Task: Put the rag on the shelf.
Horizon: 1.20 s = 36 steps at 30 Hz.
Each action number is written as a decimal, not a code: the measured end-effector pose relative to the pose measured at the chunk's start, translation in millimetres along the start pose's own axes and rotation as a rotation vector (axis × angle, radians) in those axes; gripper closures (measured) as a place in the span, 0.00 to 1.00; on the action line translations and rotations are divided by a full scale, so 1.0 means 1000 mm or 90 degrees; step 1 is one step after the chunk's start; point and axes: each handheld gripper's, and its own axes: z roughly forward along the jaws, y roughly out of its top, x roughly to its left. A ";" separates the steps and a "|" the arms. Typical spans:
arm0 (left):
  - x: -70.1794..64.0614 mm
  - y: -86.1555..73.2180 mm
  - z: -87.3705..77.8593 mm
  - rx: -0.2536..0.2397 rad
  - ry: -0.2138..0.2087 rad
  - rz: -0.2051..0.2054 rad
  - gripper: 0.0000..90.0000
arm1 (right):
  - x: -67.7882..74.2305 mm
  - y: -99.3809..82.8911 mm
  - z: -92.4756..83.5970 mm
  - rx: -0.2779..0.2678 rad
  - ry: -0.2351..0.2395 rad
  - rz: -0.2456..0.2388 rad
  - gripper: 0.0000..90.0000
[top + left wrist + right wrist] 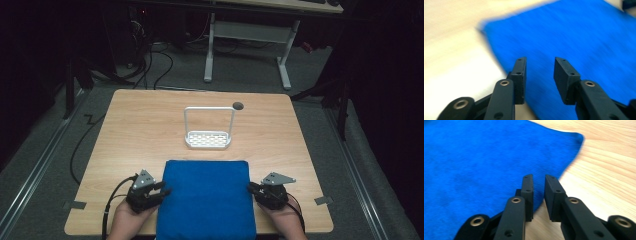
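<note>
A blue cloth (205,197) lies flat on the near middle of the wooden table (145,125), its front edge hanging over the table's near side. My left gripper (164,189) sits at the cloth's left edge, jaws pointing right. In the left gripper view the gripper (540,60) stands open over the cloth (579,32), nothing between the pads. My right gripper (251,189) is at the cloth's right edge, pointing left. In the right gripper view its jaws (539,177) stand a narrow gap apart above the cloth's edge (474,157), gripping nothing.
A white wire rack (208,140) with a tall handle and perforated base stands just beyond the cloth at the table's centre. A small dark round spot (238,105) lies behind it. Bare wood lies to both sides. A white desk frame (250,45) stands on the floor beyond.
</note>
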 end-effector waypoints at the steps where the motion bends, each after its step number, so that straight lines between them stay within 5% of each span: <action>1: 0.007 0.003 0.002 -0.005 0.012 -0.015 0.69 | -0.002 -0.001 0.000 -0.003 -0.006 0.003 0.86; 4: 0.022 0.013 0.011 -0.014 0.031 -0.046 0.65 | -0.007 -0.003 -0.002 -0.009 -0.010 0.021 0.85; 10: 0.036 0.030 0.040 0.015 0.066 -0.046 0.63 | -0.012 -0.004 -0.004 -0.013 -0.013 0.037 0.85; 14: 0.041 0.036 0.051 0.027 0.067 -0.055 0.67 | -0.012 -0.003 -0.004 -0.017 -0.019 0.038 0.85; 17: 0.039 0.039 0.060 0.036 0.064 -0.036 0.72 | -0.012 -0.003 -0.004 -0.025 -0.025 0.039 0.85; 24: 0.038 0.038 0.062 0.031 0.070 -0.024 0.83 | -0.011 0.001 -0.003 -0.035 -0.050 0.038 0.84; 28: 0.038 0.035 0.062 0.020 0.063 -0.027 0.94 | -0.014 0.010 0.002 -0.038 -0.056 0.049 0.72; 36: 0.038 0.035 0.061 0.019 0.060 -0.027 0.96 | -0.027 0.032 0.023 -0.020 -0.078 0.068 0.64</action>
